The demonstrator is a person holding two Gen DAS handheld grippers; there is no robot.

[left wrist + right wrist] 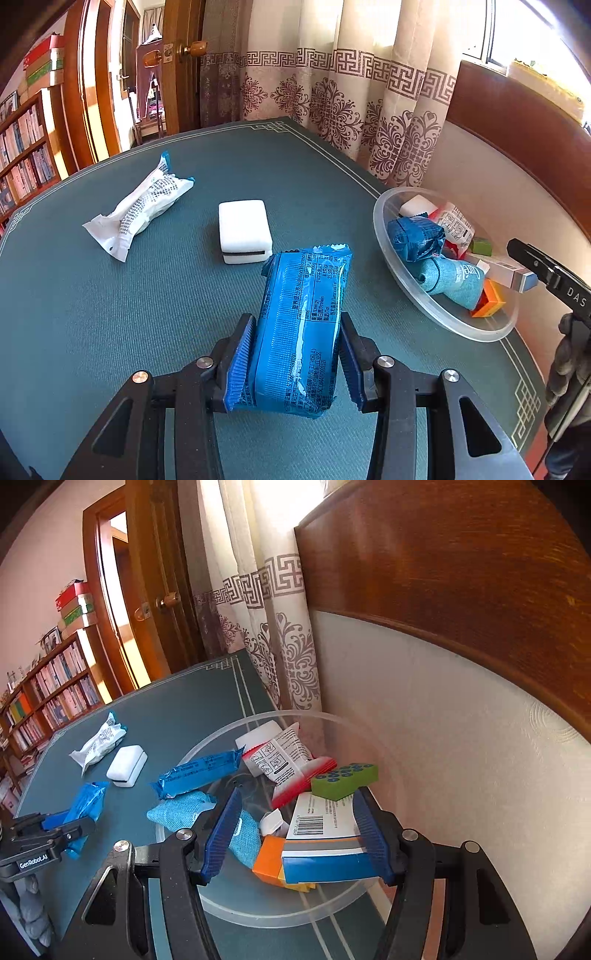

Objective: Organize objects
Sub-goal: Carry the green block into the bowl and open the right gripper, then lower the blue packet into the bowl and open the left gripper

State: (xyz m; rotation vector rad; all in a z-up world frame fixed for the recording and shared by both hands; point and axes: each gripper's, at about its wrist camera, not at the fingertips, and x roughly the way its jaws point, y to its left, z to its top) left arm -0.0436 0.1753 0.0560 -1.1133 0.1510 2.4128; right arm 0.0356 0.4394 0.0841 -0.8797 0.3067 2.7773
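The clear bowl (443, 325) on the right already holds several items. The left gripper (295, 358) clamps a blue packet (303, 325) above the table (110, 314); the right gripper (299, 834) hangs open over the bowl. A white packet (144, 210) and white block (243, 229) remain, farther left.
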